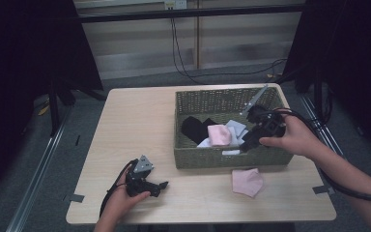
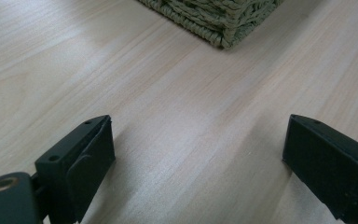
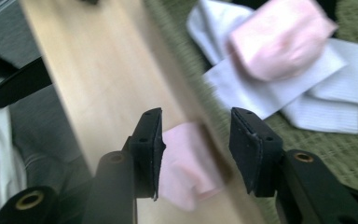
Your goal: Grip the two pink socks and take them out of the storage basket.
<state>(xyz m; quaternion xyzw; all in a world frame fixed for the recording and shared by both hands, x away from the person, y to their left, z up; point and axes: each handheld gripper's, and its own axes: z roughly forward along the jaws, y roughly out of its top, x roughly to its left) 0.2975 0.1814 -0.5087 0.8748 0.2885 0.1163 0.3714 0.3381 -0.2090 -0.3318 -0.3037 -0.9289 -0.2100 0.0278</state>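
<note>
A green woven basket [image 1: 207,157] stands on the right half of the wooden table [image 1: 135,125]. Inside lie a folded pink cloth [image 1: 219,135], white cloths [image 1: 235,128] and a black cloth [image 1: 194,128]. Another pink cloth [image 1: 247,181] lies on the table in front of the basket. My right gripper [image 1: 245,144] hovers over the basket's front right part, open with nothing between its pads [image 3: 244,140]; past its jaws I see the table's pink cloth [image 3: 186,163] far below. My left gripper [image 1: 162,186] rests near the front left edge, open and empty [image 2: 198,149].
A corner of the basket [image 2: 214,18] shows ahead of the left gripper across bare wood. The table's front edge lies close to both hands. Black stands and cables sit on the floor beyond the table's far side.
</note>
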